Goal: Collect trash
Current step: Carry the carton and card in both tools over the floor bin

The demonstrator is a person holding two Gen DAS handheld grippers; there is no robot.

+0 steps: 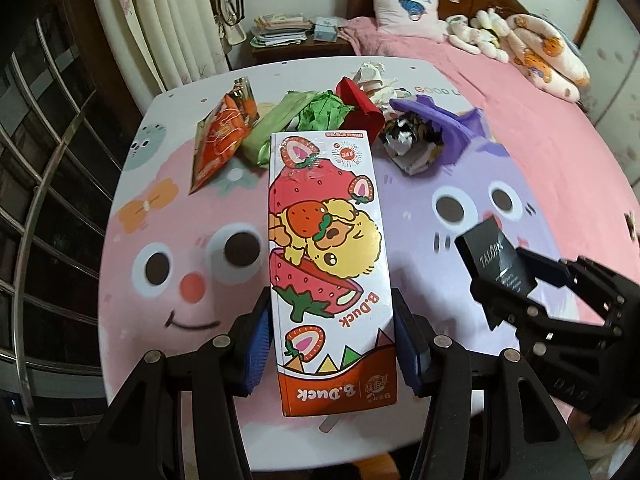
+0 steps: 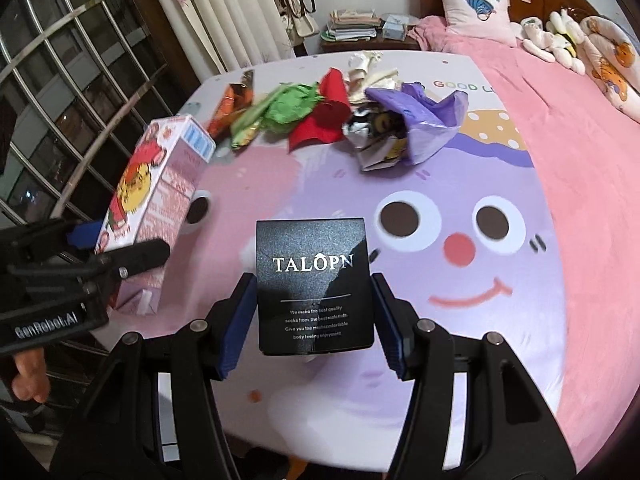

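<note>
Trash (image 1: 320,116) heaped along the far edge of the tabletop (image 1: 460,184): an orange snack bag (image 1: 222,136) toward the far left corner, then a green wrapper (image 1: 276,124), crumpled green paper (image 1: 326,110), a red carton (image 1: 360,108), pale crumpled paper (image 1: 374,78) behind it, a crushed foil pack (image 1: 412,142) and a purple bag (image 1: 444,120) toward the far right. All touching or overlapping in one row.

Clamped in the left gripper (image 1: 330,340): a tall strawberry carton (image 1: 326,264) (cartoon duck print, "B.Duck" lettering), blue pads (image 1: 258,348) pressed on both long sides, carton lifted clear over the middle of the tabletop, pointing toward the far edge.

Clamped in the right gripper (image 2: 314,320): a small black box (image 2: 314,284) with white "TALOPN" lettering, pads (image 2: 236,328) tight on its left and right sides, held above the near right part of the tabletop, over the purple cartoon face.

Seen from the right wrist, strawberry carton (image 2: 156,196) tilted at the left, left gripper (image 2: 104,256) around its lower end, a person's hand (image 2: 28,372) just below. Seen from the left wrist, black box (image 1: 496,264) tilted at the right, in the right gripper (image 1: 516,280). Beyond the far edge, a pink bed (image 1: 520,92) with a pillow (image 1: 404,8).
</note>
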